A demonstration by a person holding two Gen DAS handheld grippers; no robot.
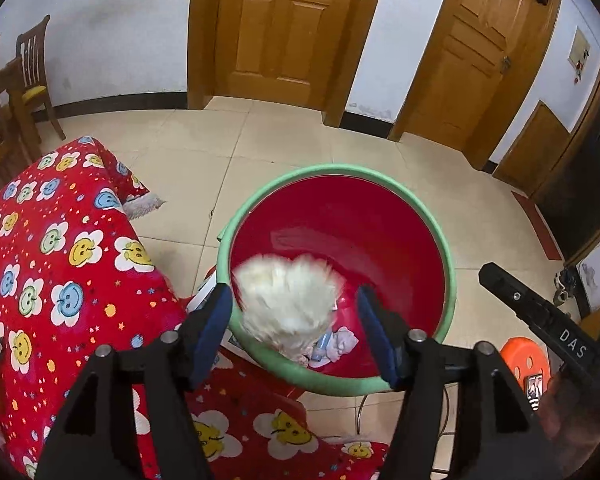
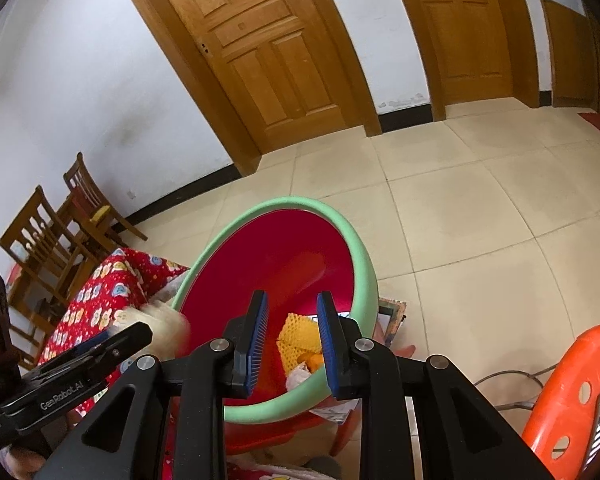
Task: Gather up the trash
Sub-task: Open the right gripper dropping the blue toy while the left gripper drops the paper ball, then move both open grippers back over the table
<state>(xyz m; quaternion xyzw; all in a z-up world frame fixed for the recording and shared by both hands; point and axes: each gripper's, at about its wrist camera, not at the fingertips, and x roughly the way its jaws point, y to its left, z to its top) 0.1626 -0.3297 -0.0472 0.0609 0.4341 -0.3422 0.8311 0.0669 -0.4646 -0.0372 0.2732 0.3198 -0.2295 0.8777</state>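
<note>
Our left gripper (image 1: 296,328) hangs directly over the red basin (image 1: 440,248) at lower centre of its view, jaws spread; the blurred white tissue wad (image 1: 288,300) sits between the pads, apparently touching neither. Our right gripper (image 2: 292,344) stands narrowly parted and empty over the near rim, beside yellow netting (image 2: 296,336).

Ahead of the hand-held gripper, white walls (image 1: 120,32) with a dark baseboard (image 1: 120,102) hold two panelled wooden doors (image 1: 284,28) — both shut. Pale beige floor tiles (image 1: 292,144) spread below. Wooden chairs (image 1: 32,72) stand far left; an orange plastic stool (image 2: 572,392) sits right.
</note>
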